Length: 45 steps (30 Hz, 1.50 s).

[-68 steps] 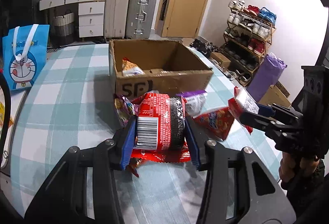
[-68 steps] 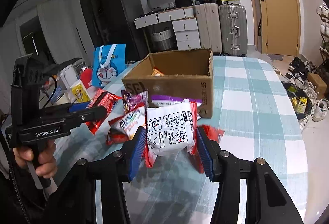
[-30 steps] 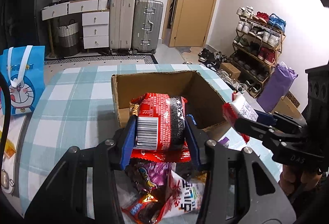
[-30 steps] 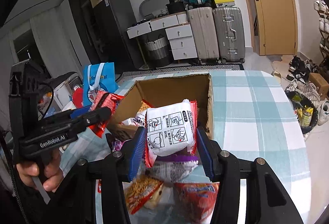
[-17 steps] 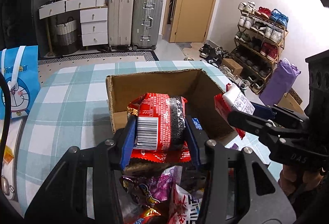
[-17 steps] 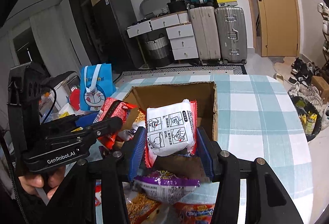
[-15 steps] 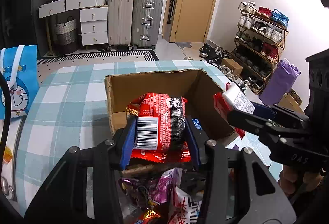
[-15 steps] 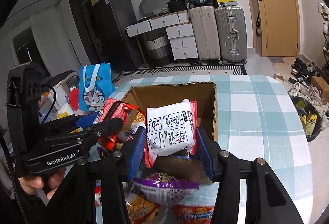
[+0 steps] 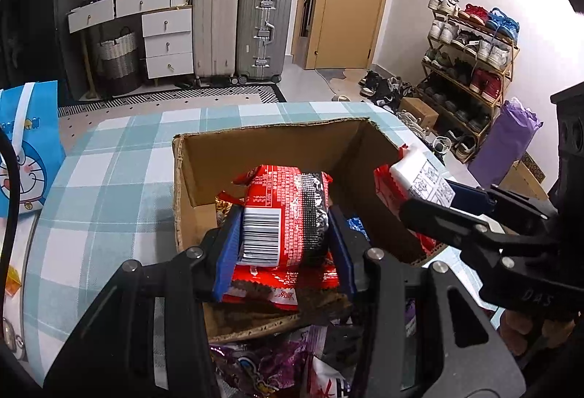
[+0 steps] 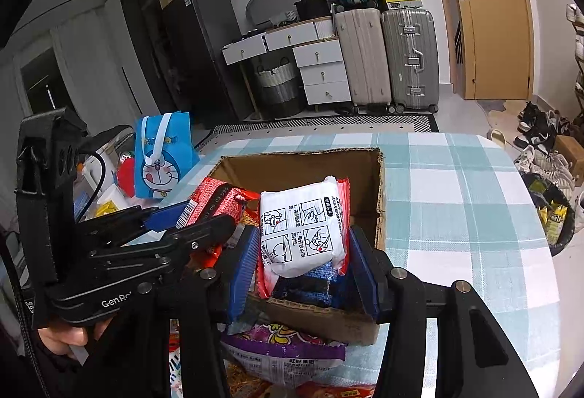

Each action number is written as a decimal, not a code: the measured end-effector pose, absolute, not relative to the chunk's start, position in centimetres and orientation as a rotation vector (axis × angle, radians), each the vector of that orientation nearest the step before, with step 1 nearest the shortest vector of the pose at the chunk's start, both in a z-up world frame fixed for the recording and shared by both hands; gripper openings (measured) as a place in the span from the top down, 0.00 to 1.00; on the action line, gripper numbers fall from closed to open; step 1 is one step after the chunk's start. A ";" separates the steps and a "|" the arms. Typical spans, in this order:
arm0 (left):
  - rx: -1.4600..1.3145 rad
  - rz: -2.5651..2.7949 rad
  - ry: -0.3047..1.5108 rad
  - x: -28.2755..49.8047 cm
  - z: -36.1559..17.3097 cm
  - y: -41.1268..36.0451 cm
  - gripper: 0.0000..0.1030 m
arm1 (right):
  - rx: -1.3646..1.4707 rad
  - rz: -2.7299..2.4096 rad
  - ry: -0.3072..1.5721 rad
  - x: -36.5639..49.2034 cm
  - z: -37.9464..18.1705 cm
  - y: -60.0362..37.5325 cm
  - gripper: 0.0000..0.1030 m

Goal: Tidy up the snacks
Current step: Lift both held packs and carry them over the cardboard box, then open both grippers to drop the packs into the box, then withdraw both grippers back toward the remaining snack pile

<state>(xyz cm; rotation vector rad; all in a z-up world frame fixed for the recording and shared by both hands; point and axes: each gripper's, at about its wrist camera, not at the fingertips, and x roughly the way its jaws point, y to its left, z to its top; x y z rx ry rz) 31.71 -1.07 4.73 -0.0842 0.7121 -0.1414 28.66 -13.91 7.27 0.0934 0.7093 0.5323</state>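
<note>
My left gripper (image 9: 283, 244) is shut on a red snack packet with a barcode (image 9: 288, 215) and holds it over the open cardboard box (image 9: 292, 137). My right gripper (image 10: 301, 259) is shut on a white and red packet with printed pictures (image 10: 301, 226), held over the same box (image 10: 299, 160). Each gripper shows in the other view: the right one (image 9: 430, 201) at the box's right side, the left one (image 10: 189, 219) at its left. A blue packet (image 10: 310, 284) and orange snacks lie inside the box.
Several loose snack packets (image 10: 284, 350) lie on the checked tablecloth (image 10: 456, 201) in front of the box. A blue Doraemon bag (image 10: 160, 157) stands at the table's left. Suitcases, drawers and a shoe rack (image 9: 471, 51) stand beyond the table.
Both grippers have lifted their packets from the table and carried them forward over the box. In the last half second they moved a little further in and lower.
</note>
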 end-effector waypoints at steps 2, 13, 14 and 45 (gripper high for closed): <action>-0.087 -0.145 0.714 31.8 4.7 -1.3 0.59 | 0.090 0.530 0.714 28.9 7.1 -13.9 0.51; -0.075 -0.125 0.733 33.1 3.5 -1.5 0.59 | 0.084 0.533 0.722 29.6 6.0 -13.5 0.51; -0.070 -0.121 0.736 33.3 3.4 -1.7 0.59 | 0.084 0.533 0.722 29.7 6.0 -13.5 0.51; -0.072 -0.057 0.699 22.4 6.2 2.4 0.01 | 0.065 0.482 0.685 22.2 8.0 -17.5 0.01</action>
